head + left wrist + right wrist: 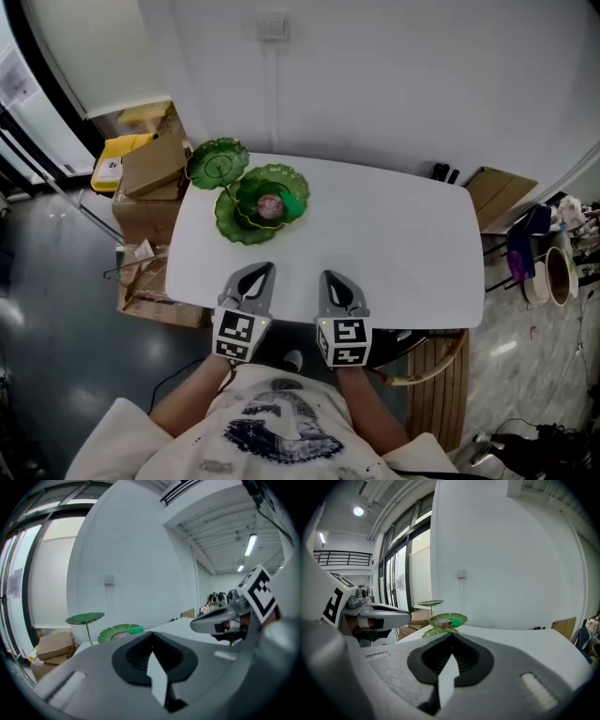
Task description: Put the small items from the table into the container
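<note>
A green leaf-shaped tiered dish stand stands at the far left of the white table. Its middle dish holds a pink item and a small green item. A higher leaf plate looks empty. My left gripper and my right gripper hover side by side over the table's near edge, well short of the stand. Both are shut with nothing in them. The left gripper view shows its jaws together, with the stand ahead. In the right gripper view the jaws are likewise together.
Cardboard boxes and a yellow box sit on the floor left of the table. A wicker seat is at the front right. Flat cardboard leans at the wall, with bags and a bucket beyond it.
</note>
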`<state>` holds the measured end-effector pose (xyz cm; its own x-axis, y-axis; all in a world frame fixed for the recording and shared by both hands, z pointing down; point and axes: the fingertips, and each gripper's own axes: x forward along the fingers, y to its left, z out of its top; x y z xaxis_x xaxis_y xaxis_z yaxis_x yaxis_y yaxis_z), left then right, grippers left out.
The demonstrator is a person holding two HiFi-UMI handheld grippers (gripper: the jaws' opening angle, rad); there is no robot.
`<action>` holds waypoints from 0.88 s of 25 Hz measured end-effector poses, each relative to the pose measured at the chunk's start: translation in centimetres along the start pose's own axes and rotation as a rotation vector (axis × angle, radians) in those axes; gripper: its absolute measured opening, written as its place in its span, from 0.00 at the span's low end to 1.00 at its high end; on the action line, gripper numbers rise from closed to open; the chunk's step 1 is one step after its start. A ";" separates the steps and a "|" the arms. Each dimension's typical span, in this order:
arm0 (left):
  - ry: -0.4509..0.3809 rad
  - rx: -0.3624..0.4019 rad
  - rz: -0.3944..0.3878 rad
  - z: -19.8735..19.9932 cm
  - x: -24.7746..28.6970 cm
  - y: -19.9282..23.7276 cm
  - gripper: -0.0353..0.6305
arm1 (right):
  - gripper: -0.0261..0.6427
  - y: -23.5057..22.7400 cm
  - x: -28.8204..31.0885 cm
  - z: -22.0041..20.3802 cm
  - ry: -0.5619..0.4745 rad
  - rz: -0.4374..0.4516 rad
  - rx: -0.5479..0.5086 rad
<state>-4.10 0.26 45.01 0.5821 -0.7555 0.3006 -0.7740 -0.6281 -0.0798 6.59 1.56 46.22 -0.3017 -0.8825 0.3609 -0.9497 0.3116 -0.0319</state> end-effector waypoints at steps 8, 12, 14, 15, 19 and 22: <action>0.007 -0.015 -0.005 -0.2 0.1 0.6 0.04 | 0.04 -0.2 0.4 -0.3 0.011 -0.012 0.018; 0.019 -0.014 -0.031 -0.6 1.0 0.9 0.04 | 0.04 -1.1 1.3 -0.8 0.032 -0.045 0.054; 0.028 -0.015 -0.048 -0.9 1.6 1.4 0.04 | 0.04 -1.5 1.9 -0.7 0.037 -0.065 0.066; 0.031 -0.014 -0.058 -0.9 2.0 1.7 0.04 | 0.04 -1.8 2.2 -0.6 0.039 -0.076 0.070; 0.023 0.000 -0.116 -0.3 3.9 2.3 0.04 | 0.04 -3.6 3.3 -0.2 0.051 -0.145 0.096; 0.010 0.027 -0.185 0.3 5.0 2.0 0.04 | 0.04 -5.1 3.5 0.3 0.052 -0.215 0.116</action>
<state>-2.69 -4.82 46.03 0.7115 -0.6245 0.3221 -0.6466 -0.7613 -0.0476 10.38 -3.21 47.40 -0.0900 -0.9036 0.4187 -0.9958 0.0738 -0.0549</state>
